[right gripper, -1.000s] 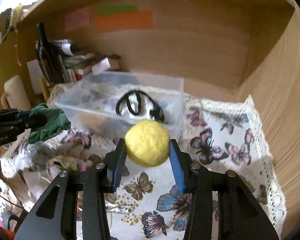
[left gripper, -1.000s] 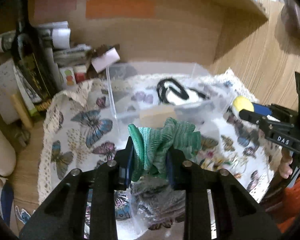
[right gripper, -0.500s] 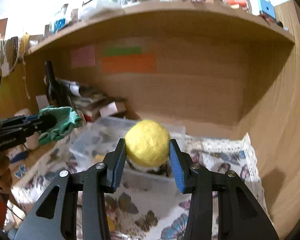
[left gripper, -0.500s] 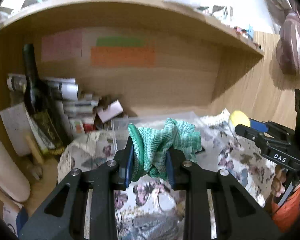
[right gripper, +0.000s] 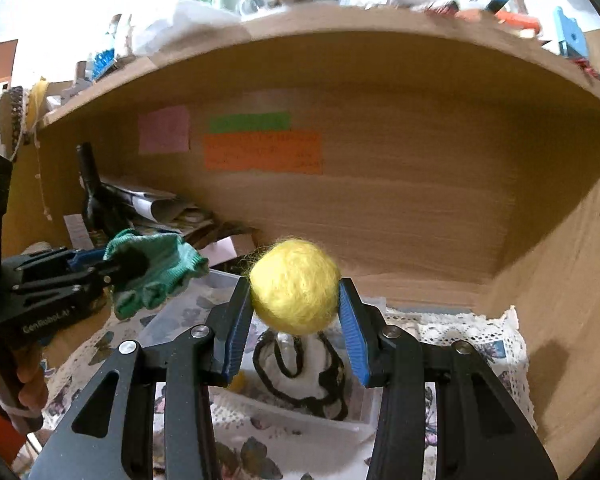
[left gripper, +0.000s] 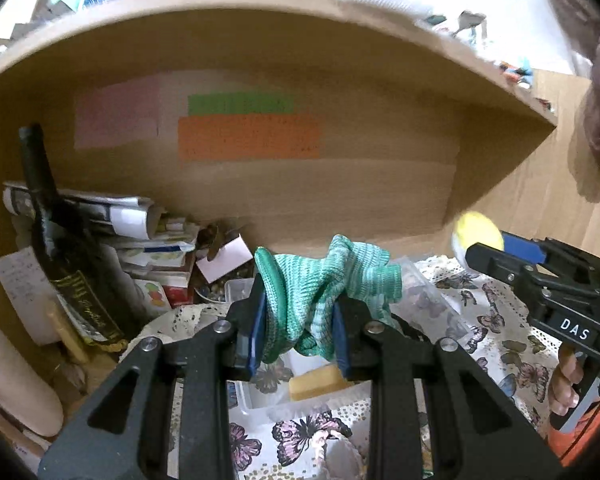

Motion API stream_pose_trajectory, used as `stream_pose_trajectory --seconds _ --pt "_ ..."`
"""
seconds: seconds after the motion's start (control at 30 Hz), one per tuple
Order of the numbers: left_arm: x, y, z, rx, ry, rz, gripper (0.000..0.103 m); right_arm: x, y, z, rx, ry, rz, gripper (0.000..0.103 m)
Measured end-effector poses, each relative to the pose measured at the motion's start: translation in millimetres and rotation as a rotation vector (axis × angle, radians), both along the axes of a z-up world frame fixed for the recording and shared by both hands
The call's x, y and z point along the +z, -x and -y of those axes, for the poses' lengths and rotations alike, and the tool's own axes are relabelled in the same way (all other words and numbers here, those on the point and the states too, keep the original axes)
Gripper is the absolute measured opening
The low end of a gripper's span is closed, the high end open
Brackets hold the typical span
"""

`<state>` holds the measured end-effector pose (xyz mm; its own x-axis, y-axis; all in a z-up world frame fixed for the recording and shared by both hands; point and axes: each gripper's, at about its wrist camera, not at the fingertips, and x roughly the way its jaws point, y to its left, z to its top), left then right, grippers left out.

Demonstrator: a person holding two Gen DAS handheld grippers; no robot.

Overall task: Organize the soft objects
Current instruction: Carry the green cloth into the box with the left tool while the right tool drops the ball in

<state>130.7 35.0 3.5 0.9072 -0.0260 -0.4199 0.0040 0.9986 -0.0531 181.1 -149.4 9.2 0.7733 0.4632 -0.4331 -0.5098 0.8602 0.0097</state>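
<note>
A green knitted cloth (left gripper: pixel 324 292) is clenched in the left gripper (left gripper: pixel 298 332), while a yellow felt ball (right gripper: pixel 295 286) is pinched by the right gripper (right gripper: pixel 296 328); both are held above the clear plastic bin (right gripper: pixel 220 280), apparently for dropping in.

Both wrist views face the wooden shelf alcove (left gripper: pixel 300 184) closely, sharing the orange note (right gripper: pixel 262 151) at upper centre.

A lived-in home: a cluttered wooden shelf nook (left gripper: pixel 340 200), a dark glass wine bottle (left gripper: pixel 64 256) at left, stacked papers (left gripper: pixel 132 220), a lace-edged butterfly-print tablecloth (left gripper: pixel 500 320) at lower right.
</note>
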Motion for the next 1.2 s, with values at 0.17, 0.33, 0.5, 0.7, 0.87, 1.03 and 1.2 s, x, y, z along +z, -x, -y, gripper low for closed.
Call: stream_pose_trajectory --seconds 0.17,0.33,0.5,0.7,0.87,1.03,1.2 --pt "-14.9 -27.7 -4.5 0.008 0.007 -0.069 0.028 -17.2 -20.5 -12.5 0.006 0.029 -0.06 0.039" --pt "-36.2 -53.3 -6.7 0.018 -0.001 -0.151 0.028 -43.7 -40.3 -23.8 0.014 0.074 -0.139 0.039" --pt "-55.9 -68.1 -4.7 0.013 -0.022 -0.213 0.028 -68.2 -53.4 -30.9 0.017 0.115 -0.206 0.039" --pt "-78.9 -83.8 -3.7 0.014 -0.029 -0.293 0.028 -87.8 -60.5 -41.7 0.024 0.164 -0.258 0.039" --pt "-92.0 -93.6 -5.1 0.042 -0.044 -0.331 0.032 -94.7 -59.8 -46.9 0.028 0.196 -0.269 0.041" --pt "-91.9 -93.2 -6.7 0.054 -0.044 -0.332 0.053 -95.2 -57.6 -49.8 0.011 0.224 -0.247 0.049" --pt "-75.9 -79.3 -8.4 0.056 -0.027 -0.283 0.064 -80.6 -48.1 -43.5 0.0 0.201 -0.191 0.065"
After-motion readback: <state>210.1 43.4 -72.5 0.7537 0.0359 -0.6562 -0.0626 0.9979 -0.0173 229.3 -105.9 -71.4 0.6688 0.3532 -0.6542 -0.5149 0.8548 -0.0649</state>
